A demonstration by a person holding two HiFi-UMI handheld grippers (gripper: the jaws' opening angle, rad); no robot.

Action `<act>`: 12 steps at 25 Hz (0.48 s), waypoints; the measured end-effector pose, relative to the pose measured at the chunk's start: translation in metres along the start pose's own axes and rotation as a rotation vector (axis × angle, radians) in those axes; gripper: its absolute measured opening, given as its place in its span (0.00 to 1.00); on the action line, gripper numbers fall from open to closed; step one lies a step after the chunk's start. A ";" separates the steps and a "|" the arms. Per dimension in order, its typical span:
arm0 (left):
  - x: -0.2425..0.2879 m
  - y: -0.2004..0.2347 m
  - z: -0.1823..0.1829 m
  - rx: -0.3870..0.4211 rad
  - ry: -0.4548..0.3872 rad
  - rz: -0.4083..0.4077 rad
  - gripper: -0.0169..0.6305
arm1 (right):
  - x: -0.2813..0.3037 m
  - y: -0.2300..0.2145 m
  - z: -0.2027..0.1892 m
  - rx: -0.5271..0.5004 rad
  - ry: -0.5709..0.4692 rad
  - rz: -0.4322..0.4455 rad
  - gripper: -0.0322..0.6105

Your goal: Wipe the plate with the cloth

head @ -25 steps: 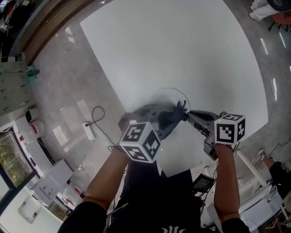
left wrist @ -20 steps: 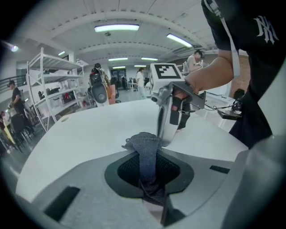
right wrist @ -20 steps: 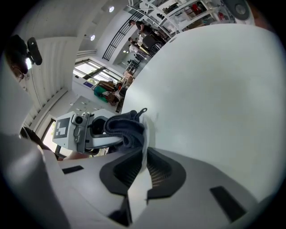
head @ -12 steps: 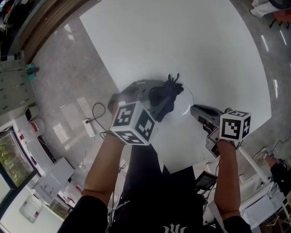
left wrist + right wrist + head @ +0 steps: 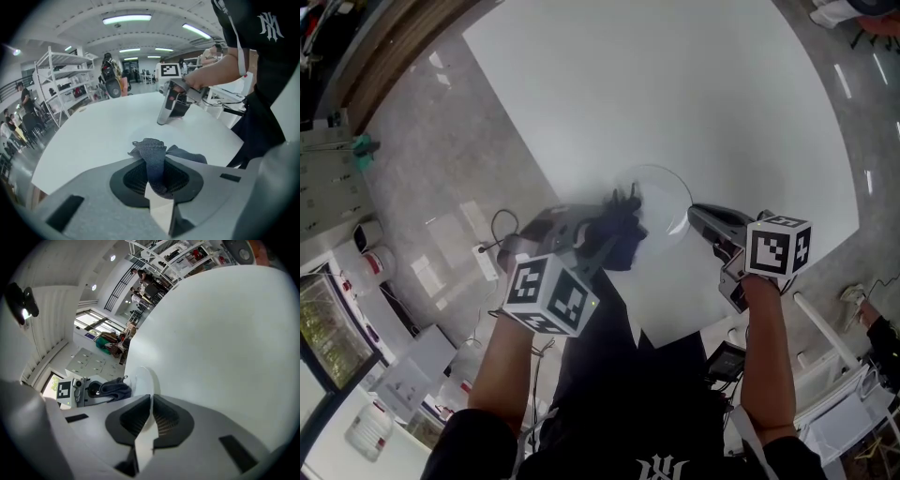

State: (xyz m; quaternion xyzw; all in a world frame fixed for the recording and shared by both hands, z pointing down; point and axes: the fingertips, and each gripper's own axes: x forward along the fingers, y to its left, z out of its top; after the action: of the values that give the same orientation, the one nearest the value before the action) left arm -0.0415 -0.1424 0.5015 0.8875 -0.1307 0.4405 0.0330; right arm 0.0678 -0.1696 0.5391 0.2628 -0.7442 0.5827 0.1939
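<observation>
- The right gripper (image 5: 149, 417) has its jaws closing on the near rim of the plate (image 5: 142, 380), and the thin pale edge sits pinched between the ribbed pads.
- The left gripper (image 5: 157, 183) has its jaws clamped tight on a fold of the dark grey cloth (image 5: 153, 151). The cloth bunches up out of the pads and spills forward.
- In the head view the cloth sits at the plate's left edge and overlaps the rim. I cannot tell whether it presses on the plate.
- The right gripper reaches the plate from its right side and the left gripper from its lower left, so the two face each other across it.
- The left marker cube (image 5: 546, 295) and the right marker cube (image 5: 778, 248) each sit on their gripper's end away from the plate.
- Under the plate is the white table (image 5: 675, 84), and the plate lies close to the table's near edge.
</observation>
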 end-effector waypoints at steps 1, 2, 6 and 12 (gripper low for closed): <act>0.000 -0.009 0.000 -0.001 0.004 -0.018 0.10 | 0.000 -0.001 0.000 0.000 -0.003 -0.002 0.08; 0.001 -0.017 0.001 -0.002 0.006 -0.036 0.10 | -0.001 -0.001 0.000 -0.001 -0.005 -0.004 0.08; 0.013 -0.044 0.013 0.004 -0.009 -0.103 0.10 | -0.001 0.000 0.002 -0.008 -0.014 -0.009 0.08; 0.049 -0.059 0.048 0.058 -0.044 -0.157 0.10 | -0.001 -0.003 0.001 -0.015 -0.017 -0.018 0.08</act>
State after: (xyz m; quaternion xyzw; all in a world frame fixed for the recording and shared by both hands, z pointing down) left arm 0.0392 -0.1044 0.5149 0.9051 -0.0485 0.4207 0.0391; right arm 0.0709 -0.1708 0.5406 0.2731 -0.7476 0.5732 0.1947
